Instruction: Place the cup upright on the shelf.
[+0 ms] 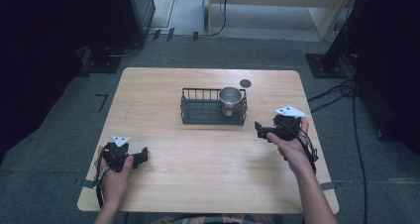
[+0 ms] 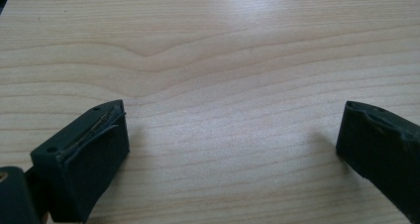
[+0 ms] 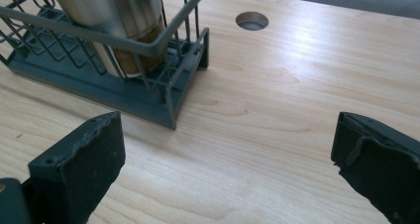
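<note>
Wooden table, grey carpet around. Steel cup stands upright in right end of wire rack. Right gripper released, aimed at rack for a reach; left gripper released, parked near front edge.

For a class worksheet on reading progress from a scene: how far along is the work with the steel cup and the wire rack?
Looks done: the steel cup already stands upright in the right end of the wire rack. In hand: nothing. The right tongs, nearest the rack, are open and empty, clear of it; the left tongs are open over bare table. Left: whatever comes next has not visibly begun; neither tongs touch cup or rack.
</note>
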Action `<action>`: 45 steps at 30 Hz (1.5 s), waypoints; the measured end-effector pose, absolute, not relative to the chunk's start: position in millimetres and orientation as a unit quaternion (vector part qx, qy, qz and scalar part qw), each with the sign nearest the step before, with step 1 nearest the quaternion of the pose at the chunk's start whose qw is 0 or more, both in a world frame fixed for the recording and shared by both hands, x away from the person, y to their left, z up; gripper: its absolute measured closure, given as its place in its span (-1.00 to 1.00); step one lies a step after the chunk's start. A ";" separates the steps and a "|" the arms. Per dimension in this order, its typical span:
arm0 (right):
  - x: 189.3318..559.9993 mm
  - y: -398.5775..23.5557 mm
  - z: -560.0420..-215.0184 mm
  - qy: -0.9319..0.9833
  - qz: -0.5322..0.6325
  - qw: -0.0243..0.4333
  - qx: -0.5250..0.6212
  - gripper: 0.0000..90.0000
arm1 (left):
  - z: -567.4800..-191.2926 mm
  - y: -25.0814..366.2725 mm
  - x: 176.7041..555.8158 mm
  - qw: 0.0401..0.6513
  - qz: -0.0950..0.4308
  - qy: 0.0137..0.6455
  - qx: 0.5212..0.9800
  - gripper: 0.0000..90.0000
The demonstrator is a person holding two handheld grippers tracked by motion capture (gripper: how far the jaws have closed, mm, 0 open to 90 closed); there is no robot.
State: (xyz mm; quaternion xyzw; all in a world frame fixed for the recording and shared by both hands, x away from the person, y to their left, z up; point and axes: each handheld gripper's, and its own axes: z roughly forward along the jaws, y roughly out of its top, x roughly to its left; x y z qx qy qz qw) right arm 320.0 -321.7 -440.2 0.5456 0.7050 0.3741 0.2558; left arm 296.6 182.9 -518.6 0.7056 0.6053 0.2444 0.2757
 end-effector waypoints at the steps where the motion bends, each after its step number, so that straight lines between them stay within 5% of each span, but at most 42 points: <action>1: 317.3 -324.9 -442.4 0.704 0.373 0.256 0.548 -0.99 | -518.6 182.9 296.6 0.276 0.244 0.605 0.706 -1.00; 45: 266.3 -391.0 -500.9 0.679 0.316 0.240 0.617 -0.99 | -518.6 182.9 296.6 0.276 0.244 0.605 0.706 -1.00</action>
